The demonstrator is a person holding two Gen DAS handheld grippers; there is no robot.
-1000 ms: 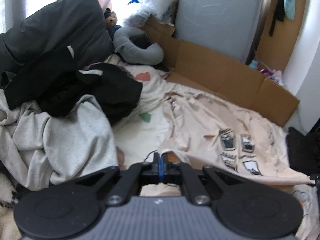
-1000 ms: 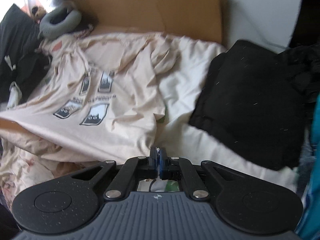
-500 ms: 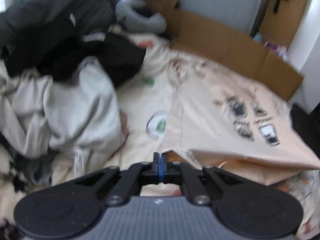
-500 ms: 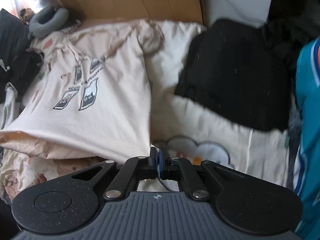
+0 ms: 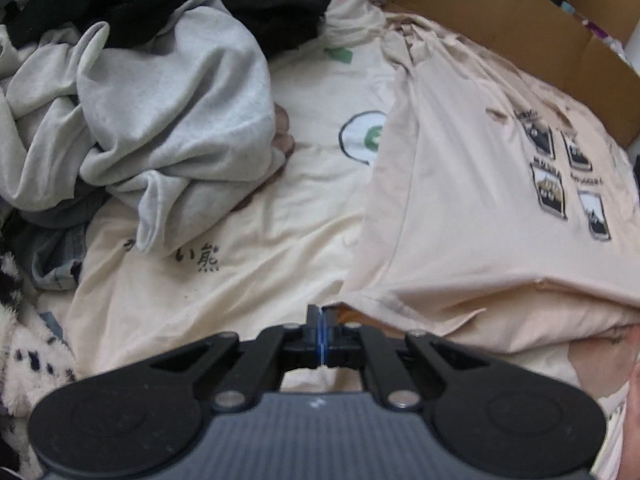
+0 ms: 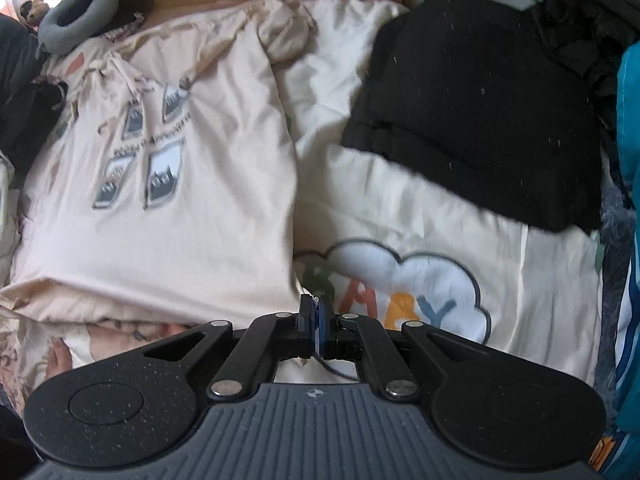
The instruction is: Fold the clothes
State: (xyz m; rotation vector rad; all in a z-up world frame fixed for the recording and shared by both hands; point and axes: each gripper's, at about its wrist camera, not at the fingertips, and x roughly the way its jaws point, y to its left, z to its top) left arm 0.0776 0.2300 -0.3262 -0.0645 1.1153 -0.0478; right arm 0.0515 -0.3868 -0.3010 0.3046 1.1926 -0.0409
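The cream T-shirt (image 5: 460,200) is lying flat on the bed sheet (image 5: 312,184), picture side up. Its long way is running from the grippers toward the cardboard (image 5: 500,12) at the far end of the bed. The neck and sleeves are pointing at the cardboard, and the bottom edge is sitting nearest the grippers. The left gripper (image 5: 321,316) is pressed tight together and is pinching the bottom left corner of the shirt. The right gripper (image 6: 316,308) is pressed together too, right at the bottom right corner of the shirt (image 6: 168,200), and a bit of cloth seems to be caught between its fingers. So the shirt is stretching away in front of both grippers, with its bottom edge running between them. A gray sweatshirt (image 5: 160,100) is sitting crumpled in a pile well off to the left. A black folded garment (image 6: 480,112) is lying on the sheet to the right, apart from the shirt.
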